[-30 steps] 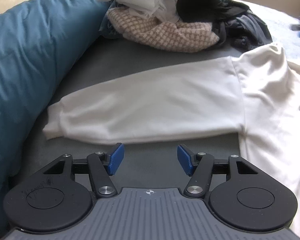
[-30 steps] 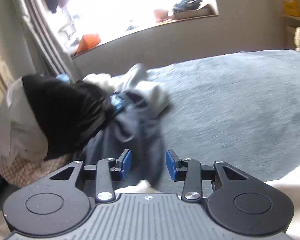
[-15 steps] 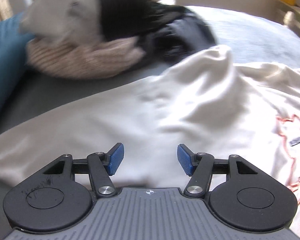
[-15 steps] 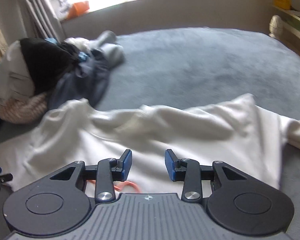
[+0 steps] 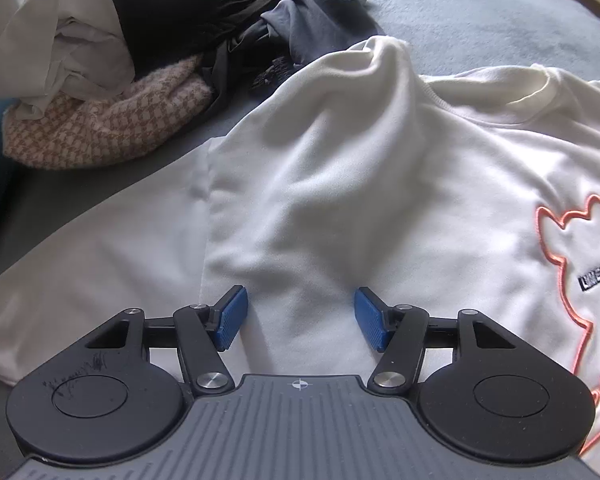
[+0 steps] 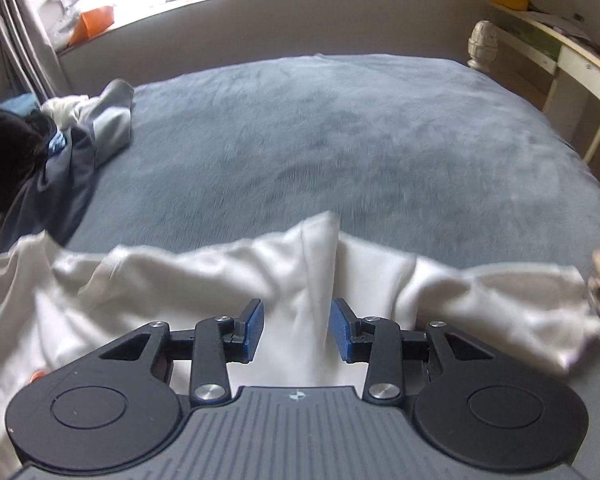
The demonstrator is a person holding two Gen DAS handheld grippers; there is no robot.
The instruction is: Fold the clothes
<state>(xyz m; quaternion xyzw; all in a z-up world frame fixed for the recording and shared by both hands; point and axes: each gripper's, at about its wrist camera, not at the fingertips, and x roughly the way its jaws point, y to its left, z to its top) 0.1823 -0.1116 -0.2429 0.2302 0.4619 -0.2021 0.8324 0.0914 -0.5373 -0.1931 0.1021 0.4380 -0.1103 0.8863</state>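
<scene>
1. Now the white sweatshirt (image 5: 340, 184) lies spread on the grey bed (image 6: 340, 140), its front with the orange cat outline (image 5: 572, 264) facing up
2. Over its shoulder the left gripper (image 5: 298, 318) has its fingers apart, gripping nothing
3. Likewise the right gripper (image 6: 298, 330) is apart, with a raised fold between its fingers
4. Beside the sweatshirt sits a pile of clothes (image 5: 140, 52)

Left gripper (image 5: 298, 316) over white sweatshirt (image 5: 340, 184) spread on grey-blue bed (image 5: 480, 20), blue pads apart, nothing between them but fabric below. Coral cat outline (image 5: 572, 264) at right. Heap of clothes (image 5: 148, 48) beyond, checked knit (image 5: 100, 128) lowest.
</scene>
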